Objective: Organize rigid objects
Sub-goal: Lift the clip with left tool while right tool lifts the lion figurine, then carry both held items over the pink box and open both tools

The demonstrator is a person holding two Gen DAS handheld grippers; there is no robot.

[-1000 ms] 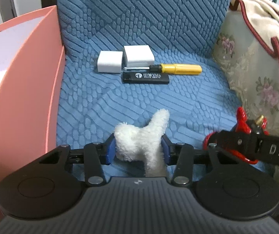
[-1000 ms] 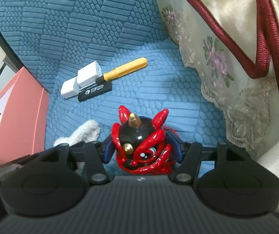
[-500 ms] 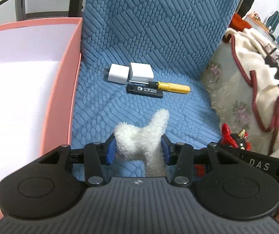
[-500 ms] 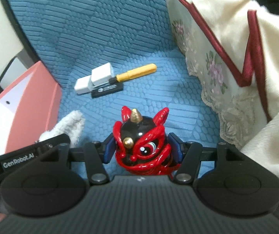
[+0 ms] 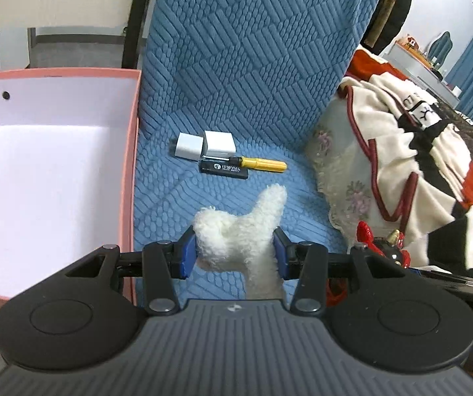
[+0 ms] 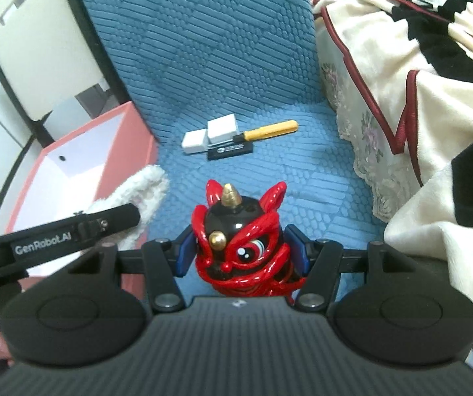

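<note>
My left gripper is shut on a white fluffy plush toy, held above the blue seat beside the pink box. My right gripper is shut on a red and black lion-head figurine, held above the seat; the figurine also shows at the right of the left wrist view. The plush also shows in the right wrist view. Far on the seat lie two white blocks, a black flat device and a yellow-handled screwdriver, touching each other.
The pink box is open with a white bare inside, left of the blue quilted seat. A floral cushion and a cream, red and black blanket fill the right side. The seat's backrest rises behind the objects.
Both grippers have risen and pulled back with their objects held. The pink box's inside has come into view on the left, and the far objects look smaller.
</note>
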